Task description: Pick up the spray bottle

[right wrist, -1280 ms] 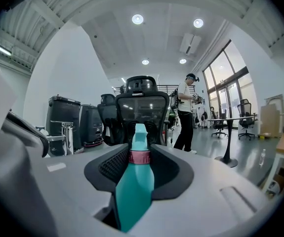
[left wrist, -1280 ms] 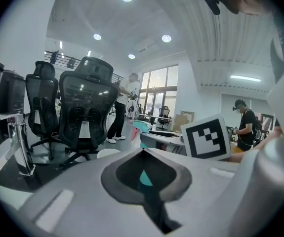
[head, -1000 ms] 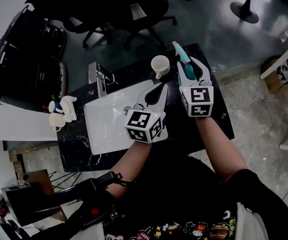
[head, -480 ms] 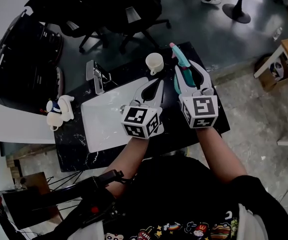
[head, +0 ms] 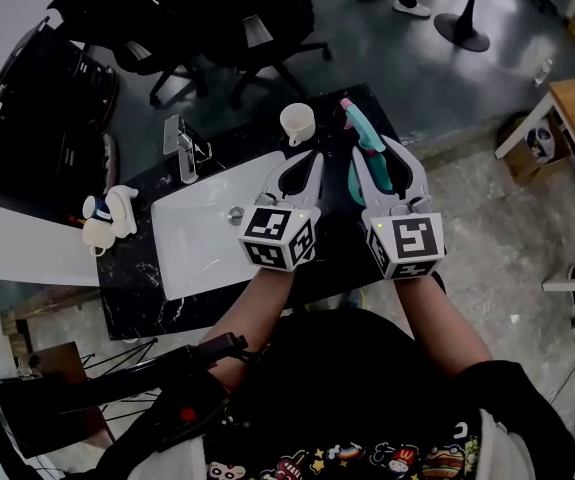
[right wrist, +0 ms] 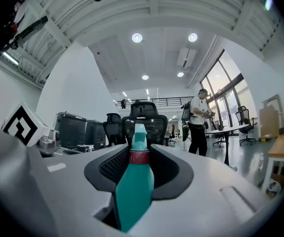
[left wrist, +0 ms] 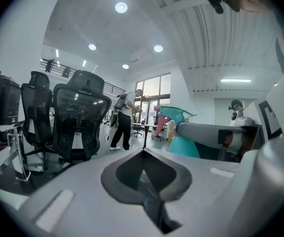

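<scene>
**Spray bottle clamped, coming up**

Grips the teal plastic spray bottle [right wrist: 134, 186], smooth and tapering to a red collar, between the ribbed pads of the right tongs [head: 377, 150]. Has drawn it further from the white ceramic cup [head: 297, 122] than a second ago and nearer the head camera. Looks clear of the black marbled desk [head: 132, 280], so pick-up seems nearly done. Holds the left tongs [left wrist: 144, 157] pressed together, empty, by the glossy white sink [head: 192, 248].

Head camera: well above the black counter [head: 137, 278], facing steeply down.
Left gripper [head: 303, 158] camera: low and close behind its jaws, facing level toward office chairs [left wrist: 77, 117].
Right gripper [head: 379, 152] camera: same setup, spray bottle [right wrist: 134, 181] right at the lens.
Shared: the bottle in all three views; the chairs and a standing person [left wrist: 123, 120] in both gripper views.
</scene>
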Demonstrator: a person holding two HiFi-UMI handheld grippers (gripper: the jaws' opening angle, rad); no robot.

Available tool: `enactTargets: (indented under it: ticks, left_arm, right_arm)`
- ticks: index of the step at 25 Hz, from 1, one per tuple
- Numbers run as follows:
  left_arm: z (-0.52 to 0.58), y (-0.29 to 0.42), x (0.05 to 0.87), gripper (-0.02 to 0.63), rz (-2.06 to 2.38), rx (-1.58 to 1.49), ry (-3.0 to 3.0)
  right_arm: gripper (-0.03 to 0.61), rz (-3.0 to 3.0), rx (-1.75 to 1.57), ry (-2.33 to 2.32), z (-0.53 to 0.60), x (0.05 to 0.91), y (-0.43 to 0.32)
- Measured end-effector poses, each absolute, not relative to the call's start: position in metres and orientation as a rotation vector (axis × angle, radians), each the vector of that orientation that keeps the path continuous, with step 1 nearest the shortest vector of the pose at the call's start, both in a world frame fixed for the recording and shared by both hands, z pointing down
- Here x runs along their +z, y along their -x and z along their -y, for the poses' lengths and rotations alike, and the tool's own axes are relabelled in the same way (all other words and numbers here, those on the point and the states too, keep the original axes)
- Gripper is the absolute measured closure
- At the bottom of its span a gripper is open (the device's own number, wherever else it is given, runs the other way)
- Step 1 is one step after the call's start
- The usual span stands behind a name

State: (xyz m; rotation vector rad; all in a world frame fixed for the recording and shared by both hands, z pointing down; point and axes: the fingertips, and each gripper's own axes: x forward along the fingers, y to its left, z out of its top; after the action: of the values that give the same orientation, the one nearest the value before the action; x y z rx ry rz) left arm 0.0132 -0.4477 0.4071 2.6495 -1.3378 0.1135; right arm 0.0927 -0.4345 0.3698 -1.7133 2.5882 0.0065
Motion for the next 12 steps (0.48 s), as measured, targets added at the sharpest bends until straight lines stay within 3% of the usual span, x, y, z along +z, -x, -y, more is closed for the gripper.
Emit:
enactTargets:
  ticks: [12]
  left_arm:
    - [0.442, -0.024, 0.406, 0.614, 1.328, 0.108, -2.66]
  right_arm:
    - [0.423, -2.574, 0.008, 1.712, 0.424, 0.371, -0.107]
